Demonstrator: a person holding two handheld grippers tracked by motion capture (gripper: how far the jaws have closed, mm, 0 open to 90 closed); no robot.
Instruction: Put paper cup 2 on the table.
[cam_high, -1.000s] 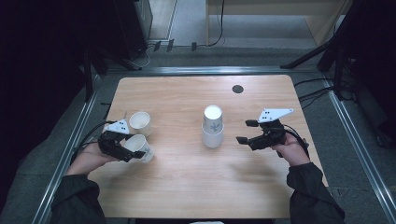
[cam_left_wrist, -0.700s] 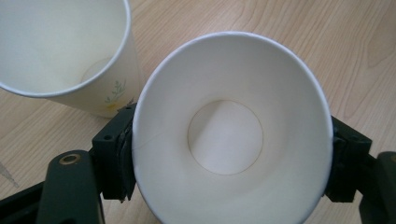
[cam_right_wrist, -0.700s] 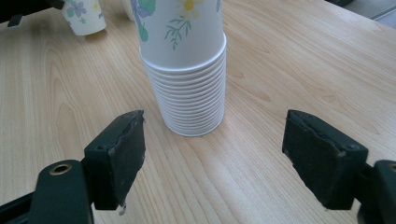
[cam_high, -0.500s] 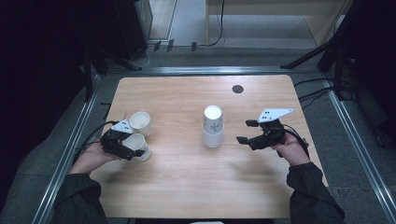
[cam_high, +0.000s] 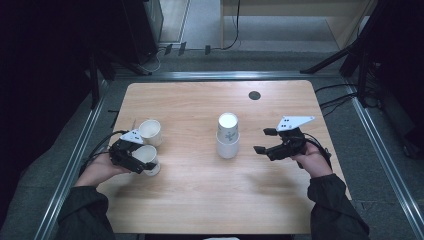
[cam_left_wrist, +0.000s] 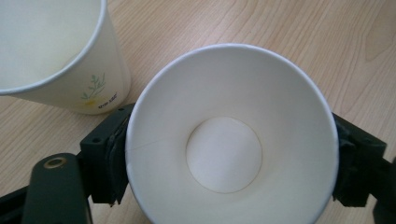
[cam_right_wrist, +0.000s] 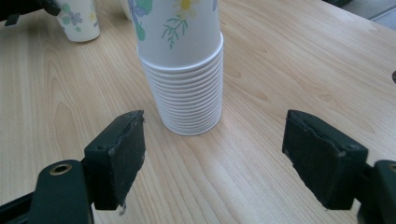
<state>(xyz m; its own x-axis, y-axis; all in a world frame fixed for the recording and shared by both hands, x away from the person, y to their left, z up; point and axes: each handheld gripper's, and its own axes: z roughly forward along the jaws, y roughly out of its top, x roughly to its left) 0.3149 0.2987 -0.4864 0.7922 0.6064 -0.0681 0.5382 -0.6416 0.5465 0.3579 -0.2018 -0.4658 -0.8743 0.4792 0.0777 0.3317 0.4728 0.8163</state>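
My left gripper (cam_high: 137, 162) is shut on a white paper cup (cam_high: 146, 156) near the table's left edge; its jaws press the cup (cam_left_wrist: 229, 140) from both sides just below the rim, and I look down into its empty inside. A second, flower-printed cup (cam_high: 150, 131) (cam_left_wrist: 56, 51) stands mouth up right beside it. A stack of upside-down paper cups (cam_high: 228, 135) (cam_right_wrist: 187, 70) stands mid-table. My right gripper (cam_high: 261, 140) (cam_right_wrist: 224, 158) is open, just right of the stack, jaws pointed at its base with nothing between them.
The wooden table (cam_high: 200, 195) has a small dark round spot (cam_high: 254, 95) at its far right. Metal rails and grey floor surround the table, with cables and dark stands behind. The left-hand cup (cam_right_wrist: 79, 16) appears far off in the right gripper view.
The left gripper and its cup have edged slightly to the left. The right gripper and the stack have stayed where they were.
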